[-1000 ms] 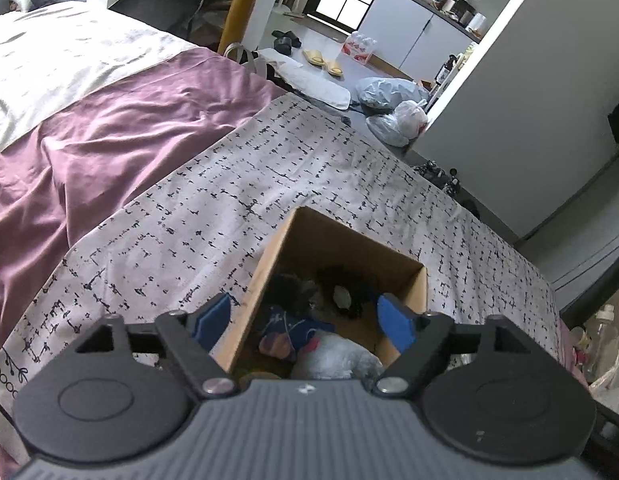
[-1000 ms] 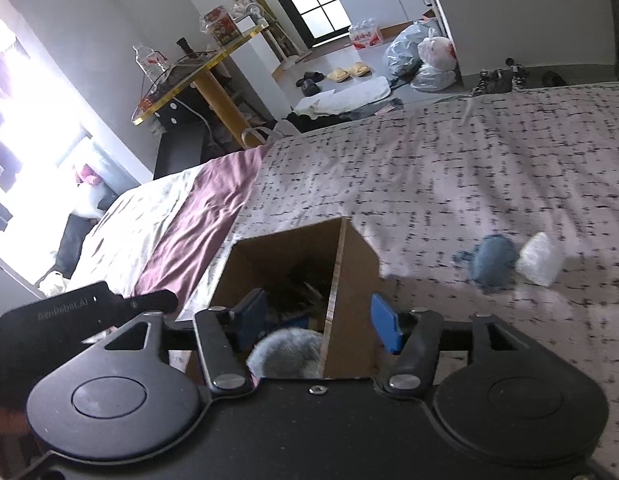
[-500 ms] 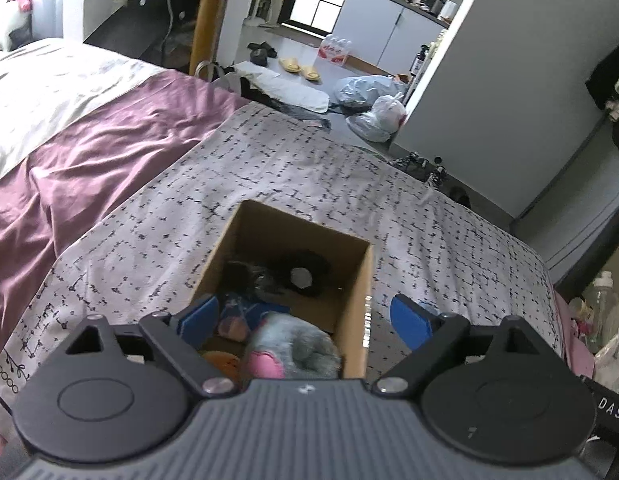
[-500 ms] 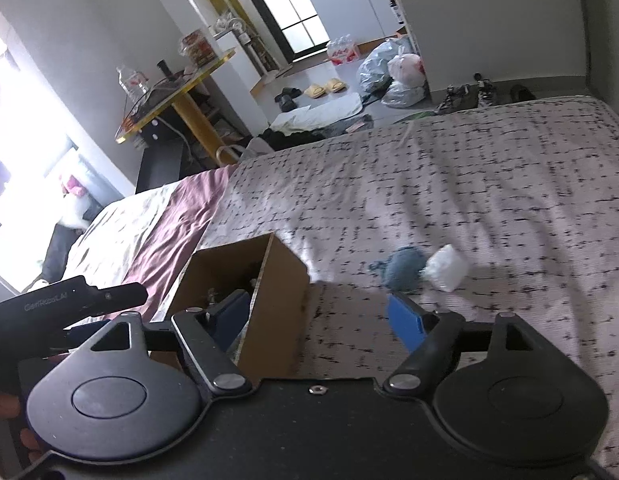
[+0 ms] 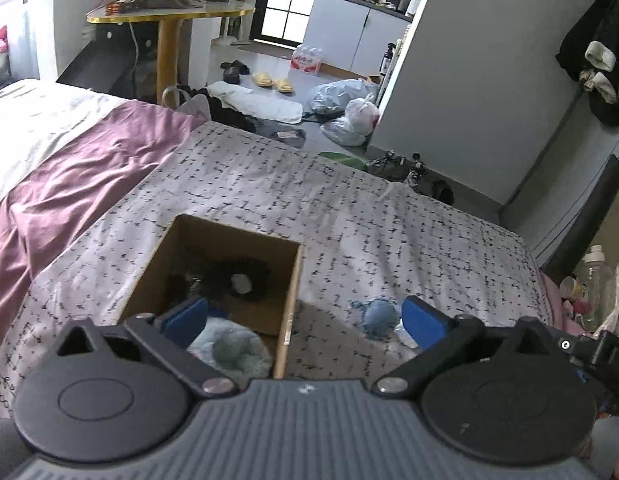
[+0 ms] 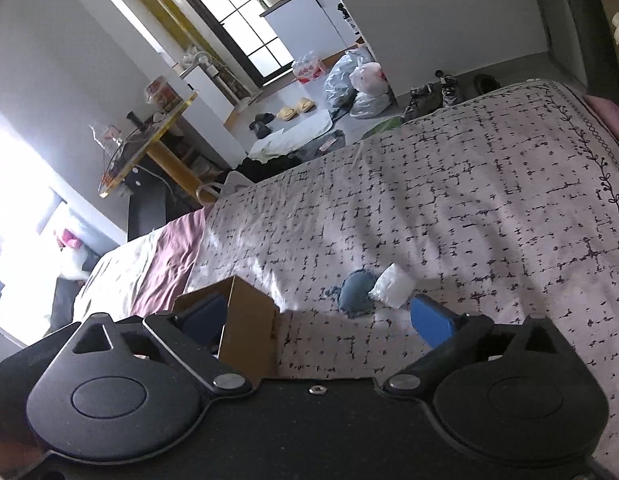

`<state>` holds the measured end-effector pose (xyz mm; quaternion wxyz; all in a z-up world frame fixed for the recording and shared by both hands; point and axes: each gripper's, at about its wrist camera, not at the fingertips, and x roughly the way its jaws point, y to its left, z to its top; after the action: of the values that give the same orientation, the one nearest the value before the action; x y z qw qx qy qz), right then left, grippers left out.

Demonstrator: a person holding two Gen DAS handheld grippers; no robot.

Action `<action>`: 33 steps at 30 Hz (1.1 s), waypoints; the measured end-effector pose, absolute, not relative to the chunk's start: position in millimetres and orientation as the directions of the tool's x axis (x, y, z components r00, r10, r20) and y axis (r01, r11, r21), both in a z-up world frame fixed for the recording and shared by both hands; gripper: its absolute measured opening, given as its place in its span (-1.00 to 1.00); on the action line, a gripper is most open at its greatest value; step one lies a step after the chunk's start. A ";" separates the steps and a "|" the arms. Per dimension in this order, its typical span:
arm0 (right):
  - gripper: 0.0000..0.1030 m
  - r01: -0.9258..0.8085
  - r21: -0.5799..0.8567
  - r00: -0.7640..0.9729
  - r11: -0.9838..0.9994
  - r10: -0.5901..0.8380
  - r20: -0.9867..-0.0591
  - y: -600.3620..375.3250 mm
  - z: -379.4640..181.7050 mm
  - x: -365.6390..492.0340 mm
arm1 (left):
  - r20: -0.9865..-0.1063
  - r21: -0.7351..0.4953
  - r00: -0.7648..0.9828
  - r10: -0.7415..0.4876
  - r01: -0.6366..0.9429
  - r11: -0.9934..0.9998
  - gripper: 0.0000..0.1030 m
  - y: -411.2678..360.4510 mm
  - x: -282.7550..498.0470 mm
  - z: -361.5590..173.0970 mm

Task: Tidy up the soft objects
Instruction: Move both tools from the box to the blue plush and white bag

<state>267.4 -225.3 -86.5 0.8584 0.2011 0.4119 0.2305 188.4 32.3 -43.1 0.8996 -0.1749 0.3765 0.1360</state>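
Observation:
An open cardboard box (image 5: 287,304) stands on the patterned bedspread (image 5: 349,220) and holds several soft toys, among them a black fluffy one (image 5: 241,278) and a grey fluffy one (image 5: 229,354). A blue soft toy (image 5: 379,316) and a small white soft object (image 6: 391,290) lie side by side on the bed right of the box. My left gripper (image 5: 305,320) is open and empty above the box's right wall. My right gripper (image 6: 317,320) is open and empty, hovering between the box (image 6: 249,332) and the blue toy (image 6: 355,292).
A purple sheet (image 5: 69,168) covers the bed's left part. Beyond the bed's far edge are a yellow-legged table (image 5: 169,20), slippers, plastic bags (image 5: 349,108) and shoes on the floor. A grey wall (image 5: 489,80) stands at the right.
Both grippers have moved right and back from over the box and opened wider. The blue toy and white object have come into the left wrist view.

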 end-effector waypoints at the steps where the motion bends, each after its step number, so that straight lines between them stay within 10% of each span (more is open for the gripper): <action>1: 0.99 -0.226 0.539 0.554 0.812 0.562 -0.614 -228.0 -87.3 269.9 | -0.727 -0.207 0.677 0.116 -0.377 0.903 1.00 28.6 191.3 -43.0; 14: 0.96 -0.077 0.648 0.549 0.758 0.574 -0.607 -251.6 -122.5 302.4 | -0.766 -0.201 0.636 0.091 -0.371 0.907 1.00 -8.0 233.9 -65.8; 25: 0.21 0.036 0.744 0.492 0.667 0.636 -0.594 -257.6 -178.1 327.4 | -0.805 -0.210 0.590 0.062 -0.382 0.900 0.93 -24.7 275.5 -109.8; 33: -0.09 0.107 0.762 0.464 0.638 0.646 -0.606 -259.8 -209.5 347.9 | -0.820 -0.286 0.573 0.007 -0.420 0.861 0.29 -22.9 305.5 -149.8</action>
<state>347.9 -259.8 -209.5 0.7632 0.3869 0.4865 0.1767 305.5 -22.9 -149.8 0.8559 -0.2321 0.4451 0.1246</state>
